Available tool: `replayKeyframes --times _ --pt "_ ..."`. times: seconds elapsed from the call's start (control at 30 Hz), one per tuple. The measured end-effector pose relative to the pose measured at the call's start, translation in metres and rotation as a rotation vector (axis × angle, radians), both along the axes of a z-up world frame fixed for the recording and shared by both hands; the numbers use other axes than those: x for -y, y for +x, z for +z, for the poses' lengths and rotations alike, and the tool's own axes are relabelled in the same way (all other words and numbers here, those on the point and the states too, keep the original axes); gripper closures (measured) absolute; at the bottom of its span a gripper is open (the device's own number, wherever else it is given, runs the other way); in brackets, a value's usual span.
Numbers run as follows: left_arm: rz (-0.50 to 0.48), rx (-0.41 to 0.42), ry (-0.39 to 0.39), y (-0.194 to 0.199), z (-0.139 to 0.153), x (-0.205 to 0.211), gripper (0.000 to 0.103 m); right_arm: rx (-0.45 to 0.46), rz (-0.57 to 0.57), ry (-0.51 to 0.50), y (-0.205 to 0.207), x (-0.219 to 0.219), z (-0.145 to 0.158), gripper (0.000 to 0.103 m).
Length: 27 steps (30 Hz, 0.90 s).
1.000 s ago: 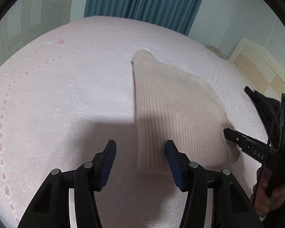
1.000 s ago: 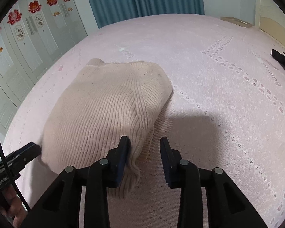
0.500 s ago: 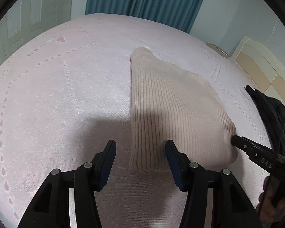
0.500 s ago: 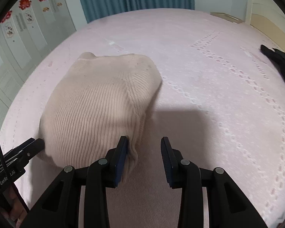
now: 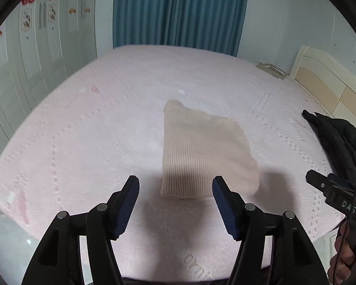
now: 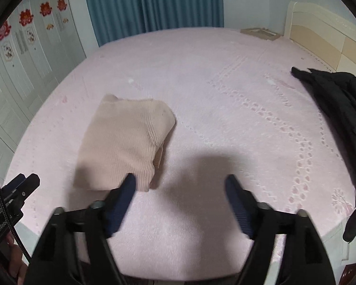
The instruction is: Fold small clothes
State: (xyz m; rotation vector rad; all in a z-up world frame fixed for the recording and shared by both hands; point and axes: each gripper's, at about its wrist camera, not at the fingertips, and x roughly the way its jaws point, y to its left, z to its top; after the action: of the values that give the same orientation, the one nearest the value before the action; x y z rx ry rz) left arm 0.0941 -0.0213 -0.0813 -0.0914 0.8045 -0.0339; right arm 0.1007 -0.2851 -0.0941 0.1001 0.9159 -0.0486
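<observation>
Left wrist view shows the left gripper (image 5: 175, 190) nearest the lens, its two blue-padded fingers (image 5: 125, 207) spread wide with nothing between them, hanging over the near edge of the bed (image 5: 83, 142). Just beyond the fingertips lies the folded sweater (image 5: 201, 152), a cream ribbed knit set as a compact bundle on the pink bedspread, its ribbed hem toward the camera and a small corner sticking up at the far end. At the right edge of that view the right gripper (image 5: 330, 190) comes in from the side, apart from the sweater, with a bit of the person's hand (image 5: 341, 261) below it. From the right wrist view, the right gripper (image 6: 180, 182) also stands with its fingers (image 6: 239, 206) wide and holding nothing; its left finger overlaps the near right corner of the folded sweater (image 6: 123, 142) in the picture, though contact cannot be told. The left gripper (image 6: 16, 192) shows at the lower left, beside the sweater's near left corner. Farther right, a black jacket (image 6: 339, 109) lies along the bed's right side, well apart from the sweater. Beyond the bed stand a teal curtain (image 6: 152, 4), a white wardrobe (image 6: 23, 54) with red flower stickers on the left, and a cream headboard (image 6: 325, 33) on the right.
</observation>
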Motion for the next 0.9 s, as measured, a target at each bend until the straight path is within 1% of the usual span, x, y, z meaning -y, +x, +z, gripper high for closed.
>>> replayKeyframes --times 0.1,0.13,0.2,0.33,0.47,0.67,0.9 --pt "0.0 0.023 0.016 -0.014 0.02 0.003 0.037 0.038 0.003 -0.016 -0.017 0.001 0.021 0.011" --pt "0.0 0.03 0.019 -0.019 0.025 0.005 0.034 0.051 0.002 -0.024 -0.023 0.001 0.028 0.01" --pt "-0.001 0.048 0.028 -0.03 0.035 0.007 0.032 0.076 0.008 -0.036 -0.033 -0.001 0.039 0.006" --pt "-0.005 0.068 0.034 -0.046 0.051 0.012 0.032 0.098 0.003 -0.095 -0.052 -0.007 0.055 0.005" --pt "-0.009 0.093 0.035 -0.064 0.067 0.016 0.032 0.112 0.003 -0.091 -0.07 -0.007 0.069 0.004" --pt "-0.003 0.122 0.034 -0.079 0.075 0.016 0.031 0.134 -0.007 -0.082 -0.089 -0.007 0.083 0.003" --pt "0.006 0.113 0.019 -0.085 0.076 0.012 0.031 0.152 -0.001 -0.074 -0.098 -0.007 0.089 0.003"
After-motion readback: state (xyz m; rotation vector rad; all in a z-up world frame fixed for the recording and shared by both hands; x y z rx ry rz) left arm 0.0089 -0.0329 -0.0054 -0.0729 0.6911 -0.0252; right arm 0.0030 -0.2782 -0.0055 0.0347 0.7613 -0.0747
